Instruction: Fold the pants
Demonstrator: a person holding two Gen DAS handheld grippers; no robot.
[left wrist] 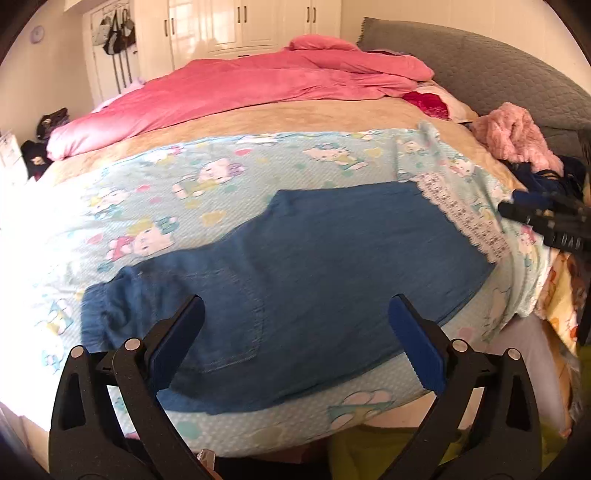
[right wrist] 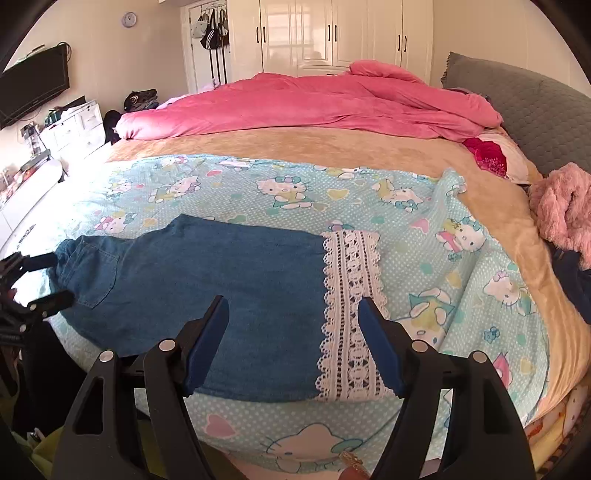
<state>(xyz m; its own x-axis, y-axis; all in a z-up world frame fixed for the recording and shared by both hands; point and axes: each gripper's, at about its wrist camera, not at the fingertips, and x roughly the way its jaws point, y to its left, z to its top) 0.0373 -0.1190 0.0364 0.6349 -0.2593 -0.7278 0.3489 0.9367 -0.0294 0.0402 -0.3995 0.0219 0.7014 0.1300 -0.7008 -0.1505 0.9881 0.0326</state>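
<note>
On the bed, over a light-blue cartoon-cat print sheet [right wrist: 258, 192], we see the blue denim pants with a white lace hem band [left wrist: 314, 258] lying flat, folded lengthwise w/ legs stacked, waist twd the left end, lace cuff at the right end. We hold the left gripper [left wrist: 297, 323] above the waist/pocket area, jaws wide apart, nothing btwn the blue pads, not touching the fabric. The right gripper [right wrist: 293, 328] hovers over the hem end, jaws also apart, empty, framing the denim edge & lace band in the right wrist view. Behind the pants: a tan plush blanket [right wrist: 295, 142], then a rumpled pink duvet [left wrist: 240, 92] twd the far side. A fluffy pink garment [left wrist: 517, 134] sits at the right edge by the grey quilted headboard [left wrist: 480, 62]. White wardrobe doors [right wrist: 332, 33] line the back wall.
</note>
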